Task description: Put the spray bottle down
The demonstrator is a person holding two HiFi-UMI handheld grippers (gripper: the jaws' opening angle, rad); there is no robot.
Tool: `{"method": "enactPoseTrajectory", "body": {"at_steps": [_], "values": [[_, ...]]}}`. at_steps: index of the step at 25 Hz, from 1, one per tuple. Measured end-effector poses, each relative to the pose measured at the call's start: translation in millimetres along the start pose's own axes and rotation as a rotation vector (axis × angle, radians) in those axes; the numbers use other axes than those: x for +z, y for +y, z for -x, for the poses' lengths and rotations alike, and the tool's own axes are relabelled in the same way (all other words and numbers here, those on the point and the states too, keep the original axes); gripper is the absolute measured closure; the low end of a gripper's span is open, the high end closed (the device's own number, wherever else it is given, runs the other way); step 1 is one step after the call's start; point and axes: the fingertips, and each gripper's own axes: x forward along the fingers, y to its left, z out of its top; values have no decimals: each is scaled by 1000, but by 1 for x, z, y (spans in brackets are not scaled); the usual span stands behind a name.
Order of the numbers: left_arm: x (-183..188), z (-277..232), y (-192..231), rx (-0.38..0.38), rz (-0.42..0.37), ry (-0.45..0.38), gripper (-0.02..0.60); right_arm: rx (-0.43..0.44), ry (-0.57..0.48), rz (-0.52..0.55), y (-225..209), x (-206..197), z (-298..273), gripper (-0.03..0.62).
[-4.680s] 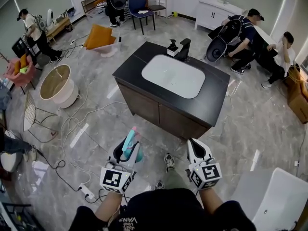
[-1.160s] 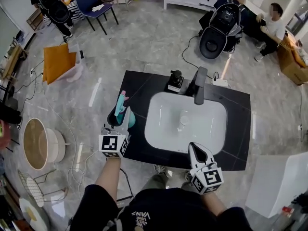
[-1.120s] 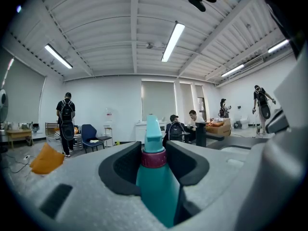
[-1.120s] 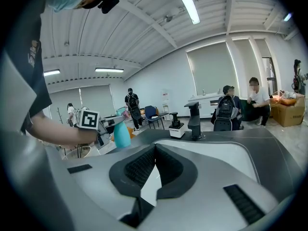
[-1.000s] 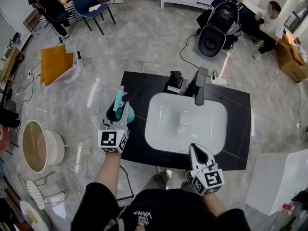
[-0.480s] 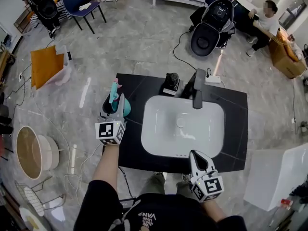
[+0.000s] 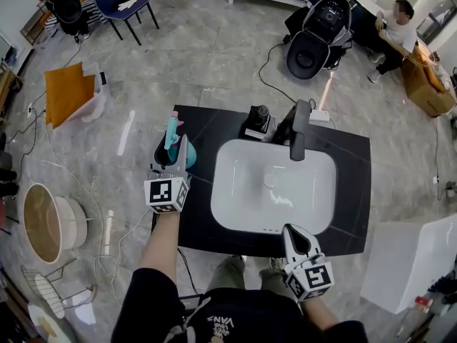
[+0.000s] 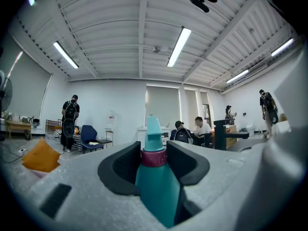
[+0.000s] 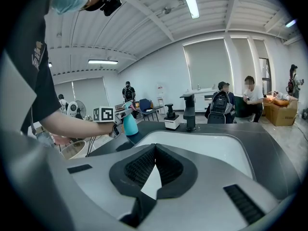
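A teal spray bottle (image 7: 171, 133) with a pink collar stands upright between the jaws of my left gripper (image 7: 173, 150), which is shut on it. It is at the left end of the black countertop (image 7: 350, 191), beside the white sink basin (image 7: 239, 206). In the left gripper view the dark pads press both sides of the bottle (image 8: 155, 182) below its collar, inside the left gripper (image 8: 154, 158). From the right gripper view the bottle (image 9: 129, 124) has its base at or just above the counter. My right gripper (image 7: 293, 232) hangs shut and empty at the counter's front edge, its right gripper view tips (image 9: 154, 150) meeting.
A black faucet (image 7: 298, 123) and a soap dispenser (image 7: 257, 120) stand behind the basin. On the floor are cables, an orange cushion (image 7: 64, 91), a round basket (image 7: 43, 220) and a white tub (image 7: 407, 263). People sit by a toilet (image 7: 314, 45) at the back right.
I have walked up to the vanity. Over the last second the left gripper carried the bottle a little further over the counter's left end and lower, then held still. The right gripper has stayed put.
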Motion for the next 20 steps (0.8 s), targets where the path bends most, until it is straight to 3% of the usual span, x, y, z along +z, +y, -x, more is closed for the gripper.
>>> {"method": "enactPoseTrajectory", "body": {"at_steps": [15, 20], "values": [[-7, 2, -4, -39, -59, 56, 402, 26, -4, 10, 6, 2, -6, 594], [-11, -1, -5, -53, -38, 81, 326, 20, -12, 9, 5, 2, -4, 594]]}}
